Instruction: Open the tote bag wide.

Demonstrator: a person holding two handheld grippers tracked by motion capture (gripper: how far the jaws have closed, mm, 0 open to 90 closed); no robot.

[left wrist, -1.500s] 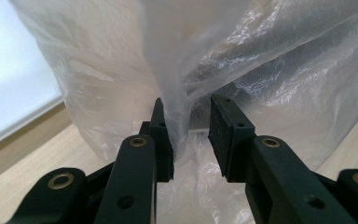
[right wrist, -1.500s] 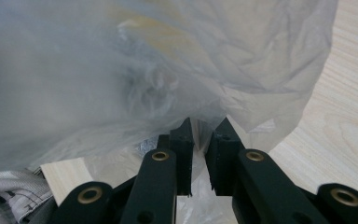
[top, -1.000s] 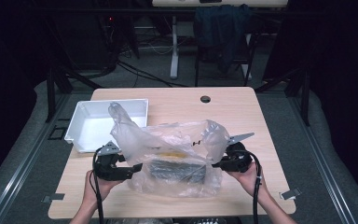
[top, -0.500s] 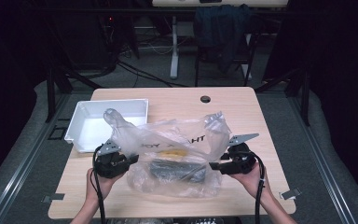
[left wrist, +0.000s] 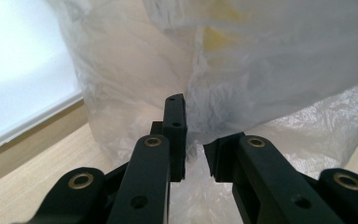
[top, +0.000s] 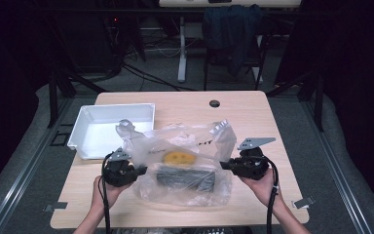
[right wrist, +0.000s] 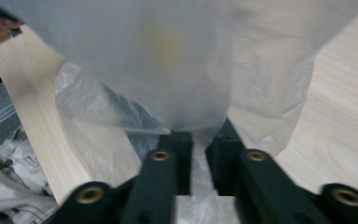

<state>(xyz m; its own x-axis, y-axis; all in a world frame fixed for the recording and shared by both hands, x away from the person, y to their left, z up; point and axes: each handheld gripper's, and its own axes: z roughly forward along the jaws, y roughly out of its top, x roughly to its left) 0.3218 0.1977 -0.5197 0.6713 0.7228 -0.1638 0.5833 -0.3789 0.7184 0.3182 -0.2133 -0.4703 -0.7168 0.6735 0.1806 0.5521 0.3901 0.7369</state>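
A light wooden rectangular worktop (top: pixel 253 112) carries a large, crinkled, clear plastic bag (top: pixel 185 165) near its front middle. A white rectangular plastic tray (top: pixel 90 131) sits on the worktop at the bag's back left, its near right corner behind the bag's edge. Through the film show a dark rectangular block (top: pixel 185 178) lying flat and a round yellow item (top: pixel 177 157) just behind it. The left tool (top: pixel 139 170) has just closed and is clenched on the bag's left edge; its own view shows film pinched between the black jaws (left wrist: pixel 193 154). The right tool (top: pixel 224 165), jaws also just closed, grasps the bag's right edge, plastic gathered between them (right wrist: pixel 198 161).
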